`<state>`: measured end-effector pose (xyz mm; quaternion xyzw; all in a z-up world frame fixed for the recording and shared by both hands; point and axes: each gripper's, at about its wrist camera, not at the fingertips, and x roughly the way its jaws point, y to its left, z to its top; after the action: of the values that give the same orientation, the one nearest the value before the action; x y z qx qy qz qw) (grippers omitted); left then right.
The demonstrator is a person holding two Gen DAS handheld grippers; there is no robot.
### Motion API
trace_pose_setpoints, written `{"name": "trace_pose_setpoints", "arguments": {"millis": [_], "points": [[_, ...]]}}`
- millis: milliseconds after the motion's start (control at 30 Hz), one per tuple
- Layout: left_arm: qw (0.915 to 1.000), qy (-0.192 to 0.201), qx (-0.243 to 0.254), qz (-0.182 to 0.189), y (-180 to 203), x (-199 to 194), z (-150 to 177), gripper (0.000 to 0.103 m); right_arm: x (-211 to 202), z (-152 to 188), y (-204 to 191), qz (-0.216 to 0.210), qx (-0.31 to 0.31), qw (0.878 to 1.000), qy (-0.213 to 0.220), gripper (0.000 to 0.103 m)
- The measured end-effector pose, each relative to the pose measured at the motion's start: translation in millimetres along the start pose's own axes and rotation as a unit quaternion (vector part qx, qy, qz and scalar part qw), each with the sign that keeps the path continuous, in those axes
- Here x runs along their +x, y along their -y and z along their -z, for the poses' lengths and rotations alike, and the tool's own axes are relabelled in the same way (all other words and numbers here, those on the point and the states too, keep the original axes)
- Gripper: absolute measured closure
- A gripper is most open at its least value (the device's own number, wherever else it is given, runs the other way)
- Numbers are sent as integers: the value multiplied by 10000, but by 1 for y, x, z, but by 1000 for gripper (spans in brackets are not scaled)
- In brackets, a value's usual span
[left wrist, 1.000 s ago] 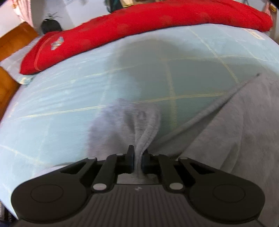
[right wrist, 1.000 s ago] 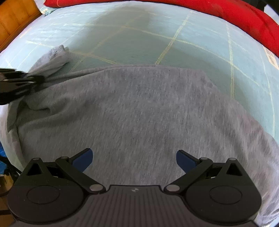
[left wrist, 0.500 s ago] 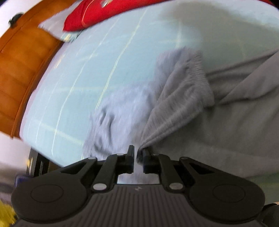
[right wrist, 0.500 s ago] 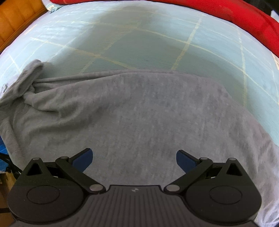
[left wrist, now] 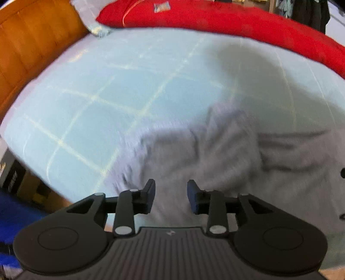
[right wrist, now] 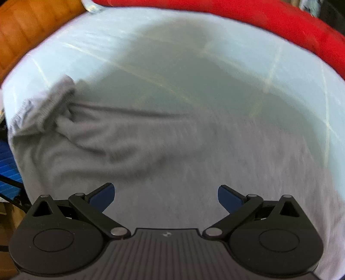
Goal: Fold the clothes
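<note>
Grey garment (left wrist: 226,155) lies on the bed (left wrist: 107,90), near the front edge, spread across the light-blue checked sheet. Right portion lies fairly flat; left end is bunched, w/ a ribbed cuff or hem (right wrist: 51,97) rumpled at the far-left corner in the right wrist view. Can't tell garment type for sure, prob a sweatshirt or sweatpants.

Left hand-held gripper (left wrist: 171,197): jaws have just been opening, now part-spread w/ a clear gap. Grey cloth shows through the gap, but it's lying on the bed below, not pinched; pads aren't pressing anything. Reads as a drop: the end was carried over and let go on the body of the garment, hence the heap of creases right ahead of the fingers.

Right hand-held gripper (right wrist: 166,195): jaws spread wide, nothing between them, hovering over the flat part of the fabric. Prob parked there ready to pin or pick the next edge. Not touching, afaict.

Red blanket (left wrist: 215,19) runs along the far side of the bed, wooden headboard (left wrist: 32,43) at left; both well apart from the garment, so plenty of free sheet to fold toward.

Judgement: early in the fold. One end is brought in but messy, so it needs smoothing before the next fold or the creases get locked in. Both frames motion-blurred, fine detail is unreliable.
</note>
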<state>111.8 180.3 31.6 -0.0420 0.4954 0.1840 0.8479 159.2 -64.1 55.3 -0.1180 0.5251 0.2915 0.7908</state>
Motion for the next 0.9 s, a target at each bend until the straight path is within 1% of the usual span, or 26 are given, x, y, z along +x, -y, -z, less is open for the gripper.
{"name": "trace_pose_setpoints", "arguments": {"millis": [67, 133, 167, 200, 233, 267, 300, 367, 400, 433, 467, 533, 567, 600, 633, 667, 700, 733, 767, 800, 833, 867, 900], "points": [[9996, 152, 245, 34, -4, 15, -15, 69, 2, -17, -8, 42, -205, 9997, 140, 0], [9969, 300, 728, 69, -2, 31, -29, 68, 8, -39, -17, 32, -436, 9987, 263, 0], [9938, 373, 1044, 83, 0, 40, -36, 68, 13, -50, -22, -24, -592, 9977, 321, 0], [9885, 452, 1443, 101, 3, 48, -41, 68, 18, -61, -29, -135, -787, 9961, 370, 0], [9817, 481, 1837, 160, 7, 55, -46, 68, 23, -72, -36, -234, -1019, 9937, 402, 2], [9738, 510, 2203, 228, 10, 61, -51, 68, 31, -83, -46, -299, -1312, 9901, 393, 14], [9667, 541, 2479, 337, 11, 65, -54, 68, 40, -93, -56, -362, -1636, 9854, 309, 31], [9522, 584, 2928, 639, 12, 71, -57, 67, 59, -107, -72, -575, -2106, 9759, 49, 49], [9470, 513, 3071, 794, 12, 75, -59, 67, 67, -113, -79, -687, -2296, 9708, -74, 53], [9415, 452, 3208, 928, 11, 79, -60, 67, 76, -119, -86, -799, -2484, 9651, -196, 53], [9370, 420, 3322, 991, 10, 82, -61, 67, 84, -122, -92, -886, -2655, 9596, -292, 54], [9300, 339, 3499, 1075, 9, 89, -63, 68, 94, -125, -101, -928, -2939, 9504, -411, 56], [9265, 294, 3578, 1132, 9, 93, -63, 68, 99, -125, -104, -925, -3063, 9463, -463, 62], [9230, 232, 3635, 1237, 9, 98, -64, 68, 103, -126, -107, -925, -3147, 9433, -510, 65], [9185, 159, 3718, 1338, 10, 103, -64, 68, 106, -127, -109, -942, -3196, 9413, -548, 67], [9131, 81, 3820, 1420, 12, 106, -63, 69, 108, -127, -110, -958, -3237, 9396, -575, 72], [9077, 4, 3916, 1507, 15, 109, -62, 71, 110, -127, -111, -973, -3278, 9378, -601, 76], [9036, -46, 3972, 1601, 17, 112, -61, 75, 111, -128, -112, -988, -3319, 9360, -627, 78], [9031, -25, 3957, 1666, 17, 113, -60, 81, 113, -128, -113, -1004, -3359, 9342, -654, 84], [9042, 2, 3915, 1708, 17, 113, -59, 85, 114, -129, -114, -1037, -3360, 9337, -668, 95], [9102, 51, 3786, 1677, 13, 113, -61, 90, 115, -131, -114, -1095, -3308, 9349, -666, 96], [9160, 99, 3657, 1645, 9, 112, -62, 92, 114, -134, -113, -1129, -3237, 9372, -641, 98], [9221, 135, 3528, 1585, 6, 112, -63, 93, 114, -137, -110, -1099, -3121, 9420, -565, 99]]}}
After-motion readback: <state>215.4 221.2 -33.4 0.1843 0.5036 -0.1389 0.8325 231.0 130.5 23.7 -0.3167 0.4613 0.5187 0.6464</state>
